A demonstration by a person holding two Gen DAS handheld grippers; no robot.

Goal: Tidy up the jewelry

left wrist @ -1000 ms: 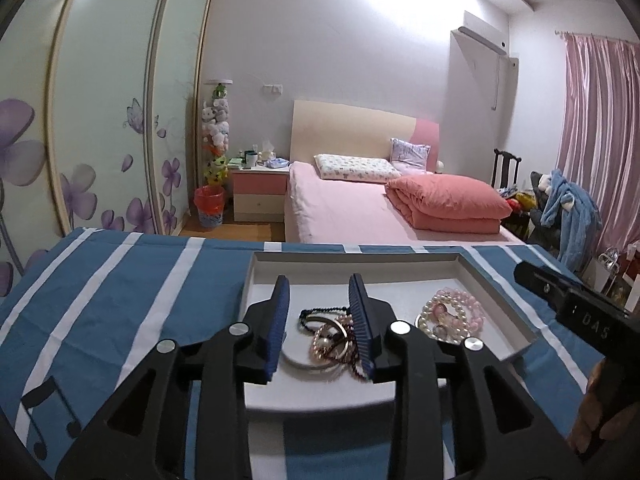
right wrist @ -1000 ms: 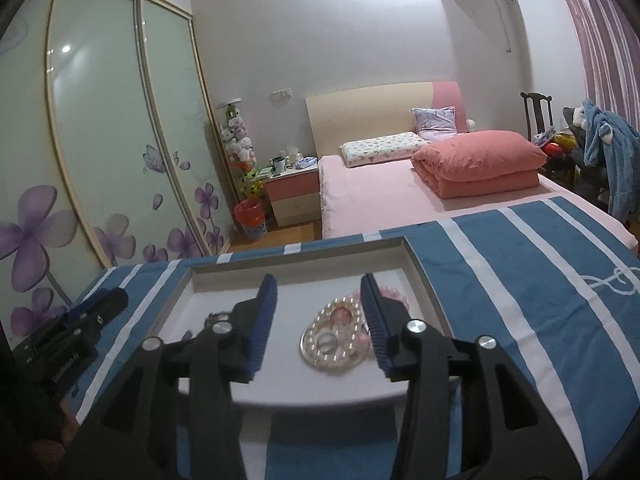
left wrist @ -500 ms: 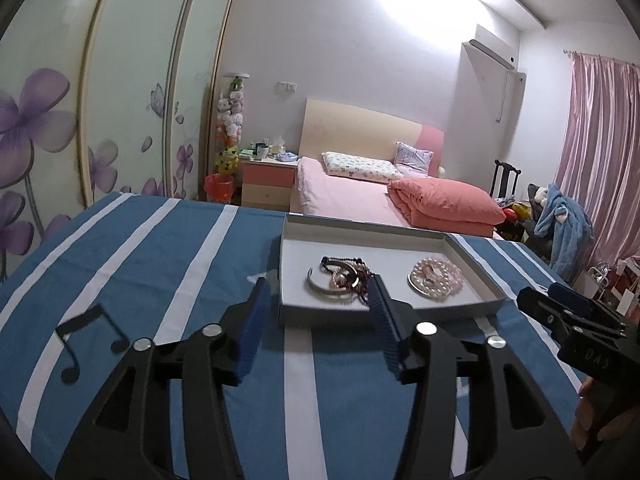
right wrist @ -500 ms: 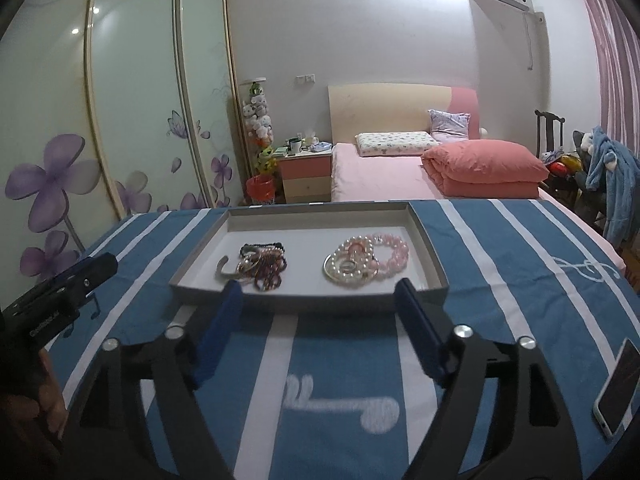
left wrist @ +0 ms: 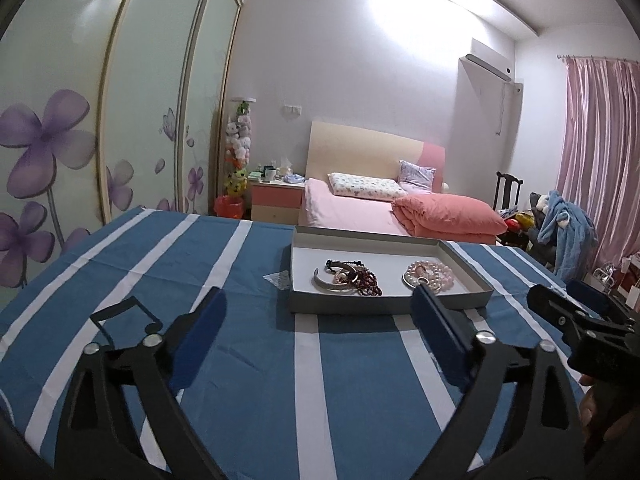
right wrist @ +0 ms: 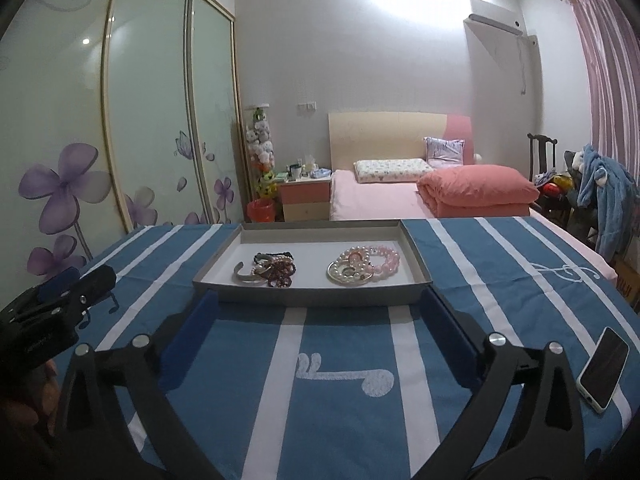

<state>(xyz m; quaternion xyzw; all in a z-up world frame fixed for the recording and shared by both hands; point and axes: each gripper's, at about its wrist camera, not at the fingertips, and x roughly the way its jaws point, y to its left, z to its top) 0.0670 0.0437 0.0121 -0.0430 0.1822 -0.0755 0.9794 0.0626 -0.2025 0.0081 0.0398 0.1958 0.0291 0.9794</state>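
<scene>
A shallow grey tray (left wrist: pixel 388 306) (right wrist: pixel 312 298) with a white floor lies on the blue striped tablecloth. It holds two heaps: a silver bangle with dark and red beads (left wrist: pixel 348 278) (right wrist: pixel 268 270) on the left, and pearl and pink bead bracelets (left wrist: pixel 428 274) (right wrist: pixel 362 266) on the right. My left gripper (left wrist: pixel 318 296) hovers short of the tray's near wall, its jaws opening wide with nothing between them. My right gripper (right wrist: pixel 320 298) also stands just before the near wall, jaws opening and empty. Each gripper shows at the edge of the other's view (left wrist: pixel 576 312) (right wrist: pixel 68 292).
A phone (right wrist: pixel 604 368) lies face up near the table's right edge. A small clear scrap (left wrist: pixel 276 280) sits just left of the tray. Behind the table stand a pink bed (right wrist: pixel 400 200), a wardrobe with flower doors and a chair with clothes.
Both grippers have drawn back from over the tray to the cloth in front of it, and their jaws have spread wide. Both jewelry heaps stay in the tray.
</scene>
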